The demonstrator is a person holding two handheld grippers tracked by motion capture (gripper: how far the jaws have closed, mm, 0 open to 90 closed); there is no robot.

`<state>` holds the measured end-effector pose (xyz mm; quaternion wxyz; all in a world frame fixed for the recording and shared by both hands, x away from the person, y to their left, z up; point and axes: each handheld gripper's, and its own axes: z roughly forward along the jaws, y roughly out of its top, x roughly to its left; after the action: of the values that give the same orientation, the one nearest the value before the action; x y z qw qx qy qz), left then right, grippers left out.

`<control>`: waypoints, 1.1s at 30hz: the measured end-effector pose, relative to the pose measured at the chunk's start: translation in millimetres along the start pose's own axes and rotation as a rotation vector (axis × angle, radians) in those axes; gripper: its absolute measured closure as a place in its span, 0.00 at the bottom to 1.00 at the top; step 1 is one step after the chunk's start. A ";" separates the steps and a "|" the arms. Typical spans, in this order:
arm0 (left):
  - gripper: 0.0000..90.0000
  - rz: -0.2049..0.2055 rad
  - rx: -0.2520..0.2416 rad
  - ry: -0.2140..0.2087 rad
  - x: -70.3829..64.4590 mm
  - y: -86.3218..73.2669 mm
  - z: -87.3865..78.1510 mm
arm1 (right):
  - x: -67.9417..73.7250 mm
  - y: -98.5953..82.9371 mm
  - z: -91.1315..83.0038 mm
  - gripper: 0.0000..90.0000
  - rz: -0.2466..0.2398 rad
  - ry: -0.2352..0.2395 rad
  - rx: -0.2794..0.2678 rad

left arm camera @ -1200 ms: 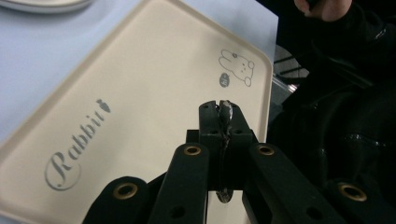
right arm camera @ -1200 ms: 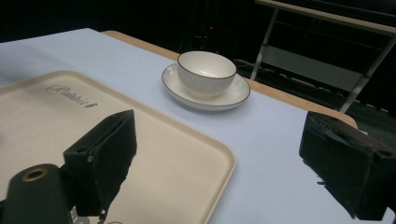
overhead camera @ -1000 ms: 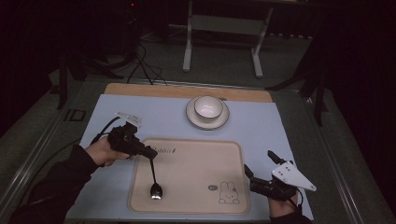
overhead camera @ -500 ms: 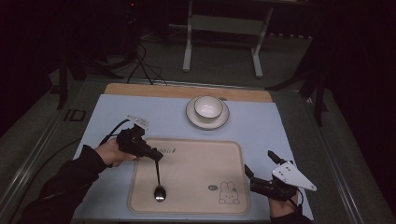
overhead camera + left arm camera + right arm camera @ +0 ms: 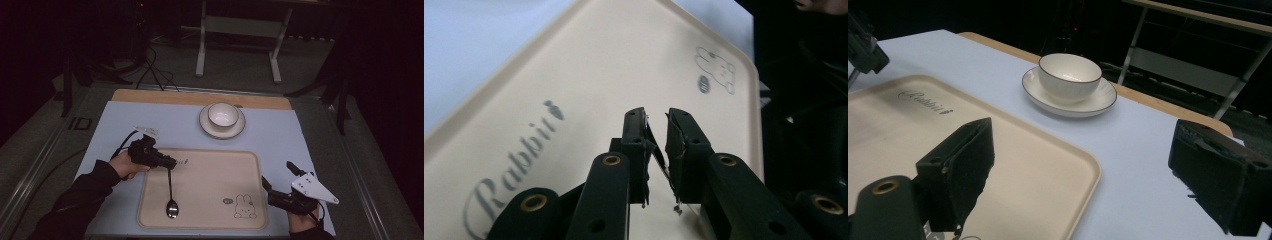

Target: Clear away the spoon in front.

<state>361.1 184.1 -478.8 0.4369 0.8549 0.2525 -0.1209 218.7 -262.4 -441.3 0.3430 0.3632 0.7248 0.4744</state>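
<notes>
now | left claw nipped on spoon handle tip | spoon's long axis runs toward person, bowl on tray | right claw wide open, empty, well apart

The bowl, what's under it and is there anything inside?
The bowl sits on a white saucer. Its inside looks empty, though the very bottom is hidden by the near wall in the right gripper view.

Shiny metal spoon, matt plastic tray, glossy ceramic bowl.
</notes>
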 end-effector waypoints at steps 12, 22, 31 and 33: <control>0.84 -0.052 -0.044 0.081 17.2 -9.4 16.2 | -0.4 -0.2 0.1 0.12 -0.001 0.003 0.001; 0.80 -0.094 -0.069 0.147 25.8 -13.5 26.9 | -0.8 -0.5 0.5 0.12 0.005 0.008 0.002; 0.80 -0.122 -0.055 0.189 30.8 -15.1 35.3 | -0.5 -0.2 1.3 0.12 0.004 0.014 0.003; 0.80 -0.125 -0.048 0.201 31.8 -15.0 36.3 | -0.5 -0.3 1.5 0.12 0.006 0.014 0.005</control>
<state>380.4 172.5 -524.1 0.4213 0.8346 0.3506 -0.0557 220.1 -262.2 -442.0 0.3354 0.3630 0.7272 0.4763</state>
